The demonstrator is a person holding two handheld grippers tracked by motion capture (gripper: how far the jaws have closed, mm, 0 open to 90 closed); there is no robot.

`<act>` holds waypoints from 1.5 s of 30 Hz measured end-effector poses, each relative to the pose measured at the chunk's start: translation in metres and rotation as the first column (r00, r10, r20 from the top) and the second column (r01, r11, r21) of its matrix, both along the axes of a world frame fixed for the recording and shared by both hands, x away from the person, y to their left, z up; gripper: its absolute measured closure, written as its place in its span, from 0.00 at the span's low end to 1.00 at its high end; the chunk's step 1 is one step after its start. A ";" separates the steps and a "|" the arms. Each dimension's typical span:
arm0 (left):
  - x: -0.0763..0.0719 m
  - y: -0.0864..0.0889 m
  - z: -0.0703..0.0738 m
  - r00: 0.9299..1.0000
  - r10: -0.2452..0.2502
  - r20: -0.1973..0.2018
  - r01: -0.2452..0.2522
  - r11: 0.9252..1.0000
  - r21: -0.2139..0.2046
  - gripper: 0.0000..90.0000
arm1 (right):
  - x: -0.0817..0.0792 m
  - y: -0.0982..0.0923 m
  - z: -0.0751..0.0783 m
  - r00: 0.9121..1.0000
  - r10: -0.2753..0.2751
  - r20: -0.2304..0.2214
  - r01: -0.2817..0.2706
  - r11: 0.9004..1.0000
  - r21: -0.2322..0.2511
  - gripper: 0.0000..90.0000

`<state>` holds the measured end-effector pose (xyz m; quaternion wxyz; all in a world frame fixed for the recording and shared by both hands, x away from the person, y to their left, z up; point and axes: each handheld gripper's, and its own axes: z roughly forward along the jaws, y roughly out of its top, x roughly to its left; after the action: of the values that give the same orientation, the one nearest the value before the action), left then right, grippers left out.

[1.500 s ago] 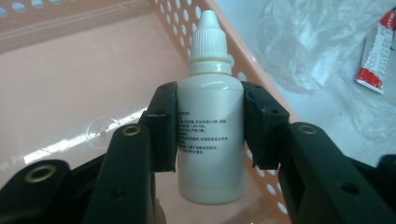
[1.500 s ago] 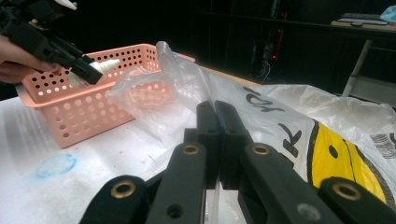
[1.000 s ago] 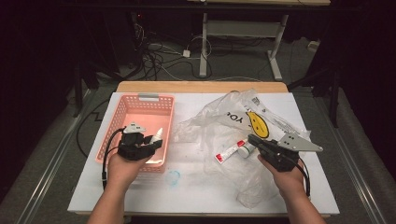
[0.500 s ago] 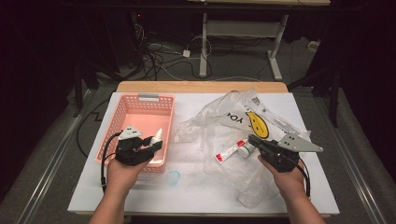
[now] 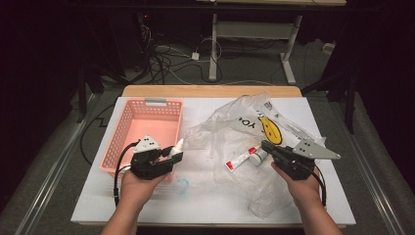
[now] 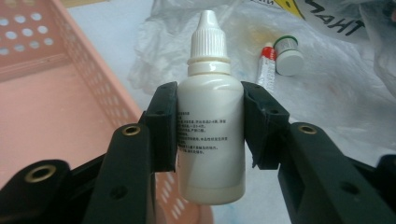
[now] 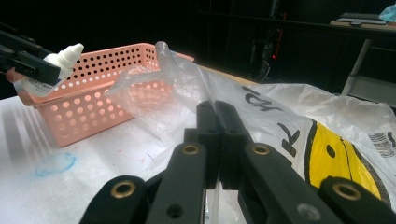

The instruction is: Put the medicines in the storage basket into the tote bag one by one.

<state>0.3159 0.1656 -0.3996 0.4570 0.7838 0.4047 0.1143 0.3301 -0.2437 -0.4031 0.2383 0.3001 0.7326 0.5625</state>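
My left gripper (image 5: 175, 154) is shut on a white dropper bottle (image 5: 178, 146) and holds it over the near right corner of the pink basket (image 5: 147, 105). In the left gripper view the pads clamp the bottle (image 6: 210, 135) by its body, cap pointing away. My right gripper (image 5: 266, 145) lies on the clear plastic bag (image 5: 244, 125) with the yellow smiley print. Its jaws stand together in the right gripper view (image 7: 217, 112), pinching a fold of the bag (image 7: 177, 70) that rises from the tips.
Inside the bag lie a red-and-white tube (image 5: 239, 160) and a small white jar with a green rim (image 5: 258, 156). A blue mark (image 5: 182, 185) is on the white table near the basket. The table's edges drop to a dark floor with cables.
The left gripper with the bottle has shifted a little to the right and nearer to the person. The right gripper and the bag have stayed put.
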 end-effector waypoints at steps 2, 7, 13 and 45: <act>-0.001 -0.005 -0.001 1.000 -0.011 0.003 0.011 1.000 0.005 0.64 | 0.000 0.000 0.000 1.000 0.000 -0.001 0.000 1.000 -0.002 1.00; -0.004 -0.017 -0.003 0.999 -0.040 0.004 0.040 0.999 0.011 0.64 | 0.000 0.001 0.000 1.000 0.000 -0.001 0.000 1.000 -0.002 1.00; -0.004 -0.027 -0.008 0.999 -0.042 0.007 0.042 0.999 0.021 0.64 | 0.000 0.002 -0.001 1.000 0.003 -0.004 -0.003 1.000 -0.006 1.00; -0.002 -0.079 -0.037 0.988 -0.155 -0.023 0.156 0.985 0.069 0.64 | 0.000 0.003 -0.002 1.000 0.012 0.005 -0.012 1.000 -0.018 1.00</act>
<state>0.3140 0.0867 -0.4366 0.4330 0.8296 0.3420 0.0855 0.3297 -0.2405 -0.4047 0.2394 0.2921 0.7390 0.5579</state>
